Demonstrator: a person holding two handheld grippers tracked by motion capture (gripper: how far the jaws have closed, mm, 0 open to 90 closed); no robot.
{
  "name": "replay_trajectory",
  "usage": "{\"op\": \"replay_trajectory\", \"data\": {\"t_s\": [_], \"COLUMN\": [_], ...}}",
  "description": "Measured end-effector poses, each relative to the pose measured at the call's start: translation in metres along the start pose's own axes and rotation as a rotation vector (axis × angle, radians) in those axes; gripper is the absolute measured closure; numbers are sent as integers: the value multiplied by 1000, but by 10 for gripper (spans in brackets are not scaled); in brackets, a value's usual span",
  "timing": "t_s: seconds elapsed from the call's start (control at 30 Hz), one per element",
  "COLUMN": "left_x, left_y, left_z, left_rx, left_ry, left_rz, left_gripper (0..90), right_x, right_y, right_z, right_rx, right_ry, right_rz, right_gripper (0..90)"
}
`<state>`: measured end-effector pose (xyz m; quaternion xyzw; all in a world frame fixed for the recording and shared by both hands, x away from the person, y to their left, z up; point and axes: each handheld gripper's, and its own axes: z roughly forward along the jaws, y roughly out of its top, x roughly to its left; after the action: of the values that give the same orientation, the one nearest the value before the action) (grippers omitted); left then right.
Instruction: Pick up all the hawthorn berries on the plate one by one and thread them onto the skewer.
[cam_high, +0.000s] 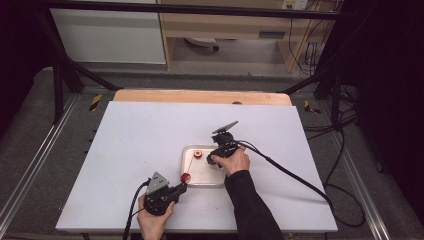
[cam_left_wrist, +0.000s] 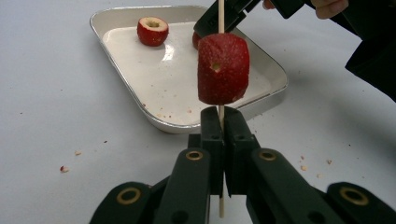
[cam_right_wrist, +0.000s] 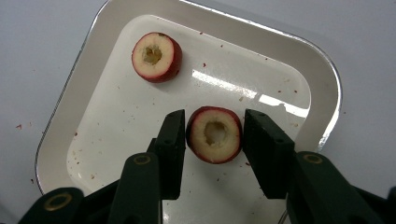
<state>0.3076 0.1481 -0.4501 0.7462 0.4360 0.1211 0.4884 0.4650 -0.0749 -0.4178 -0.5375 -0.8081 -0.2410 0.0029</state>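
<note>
Skewering is in progress: the left gripper (cam_left_wrist: 219, 119) is clenching a thin wooden skewer (cam_left_wrist: 221, 18) upright at the centre of its own view, with one cored red fruit piece (cam_left_wrist: 222, 68) already threaded on just above the closed jaws. In the high view this gripper (cam_high: 181, 188) is sitting at lower centre, just off the lower left corner of the metal tray (cam_high: 189, 172).

The right gripper (cam_right_wrist: 214, 135) is hanging over the tray (cam_right_wrist: 327, 93) with its jaws bracketing a second cored piece (cam_right_wrist: 214, 134) at the centre of the frame; the pads are looking close to its skin but not pressing it, so nothing is being held yet. A third piece (cam_right_wrist: 156, 56) is lying in the upper left of the tray.

The next move, I judge, is calling for a gentle squeeze on the rind (the hollowed flesh could crush), then a lift and careful lining up of the bore with the skewer tip.

The fruit pieces are short, barrel-shaped rings, glossy red outside and pale, grainy inside. The tray is shallow, round-cornered and shiny, speckled with crumbs. The table (cam_high: 130, 140) is matte white.
</note>
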Motion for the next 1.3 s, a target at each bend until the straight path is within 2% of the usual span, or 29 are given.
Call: {"op": "replay_trajectory", "data": {"t_s": [0.3,0.47,0.57,0.8,0.97,1.17,1.3], "left_x": [0,-1,-2,-4,-7,-11,-15], "left_y": [0,0,0,0,0,0,0], "left_z": [0,0,0,0,1,1,3], "left_rx": [2,-1,-5,-11,-22,-36,-38], "left_ry": [-1,-1,-2,-5,-8,-11,-14], "left_rz": [2,3,4,9,10,9,3], "left_gripper": [883,883,883,883,883,883,883], "right_x": [-1,1,2,5,2,-4,-8], "right_y": [0,0,-2,-9,-19,-34,-43], "right_z": [0,-8,-15,-35,-45,-54,-58], "right_rx": [1,-26,-59,-169,-257,-402,-494], "right_ry": [0,23,41,111,183,277,320], "right_rz": [3,-3,-14,-34,-33,-7,8], "right_gripper": [610,616,616,617,617,617,617]}}
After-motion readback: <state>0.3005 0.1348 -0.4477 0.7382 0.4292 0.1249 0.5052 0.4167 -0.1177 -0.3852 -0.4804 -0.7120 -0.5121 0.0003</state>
